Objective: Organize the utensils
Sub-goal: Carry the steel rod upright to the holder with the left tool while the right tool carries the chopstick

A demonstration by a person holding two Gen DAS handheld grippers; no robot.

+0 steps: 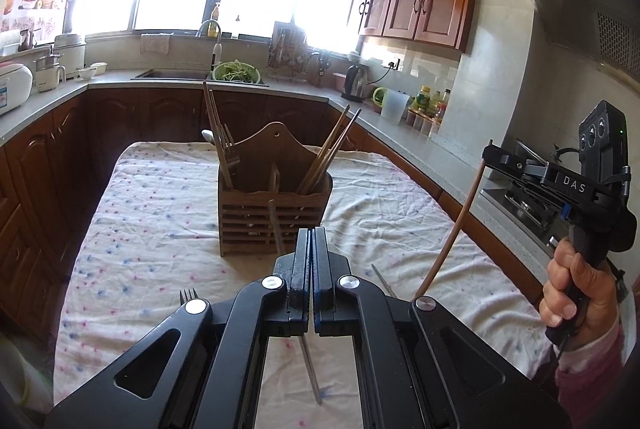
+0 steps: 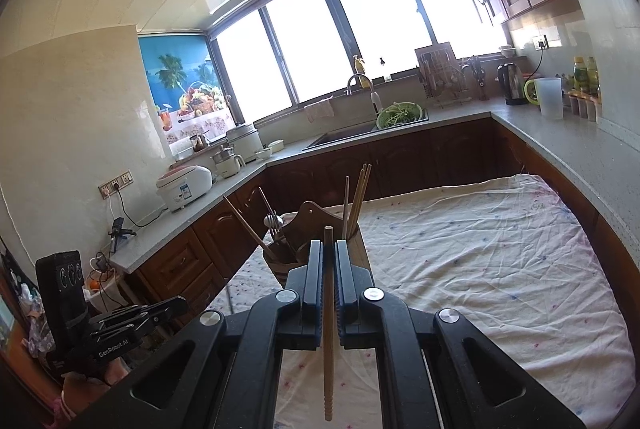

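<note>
Wooden caddy (image 1: 274, 197) is standing on the floral cloth (image 1: 152, 213); nearer than it, the left gripper (image 1: 311, 241) is pinching a metal utensil (image 1: 310, 369). From the right wrist, the right gripper (image 2: 329, 257) is clamping a chopstick (image 2: 328, 341) just before the caddy (image 2: 308, 225).

I note the utensil holder (image 1: 274, 205) standing on the cloth-covered table (image 1: 160, 213), chopsticks (image 1: 328, 157) in its right compartment, a fork (image 1: 229, 145) in its left. Behind it, the sink (image 1: 172, 74).
</note>
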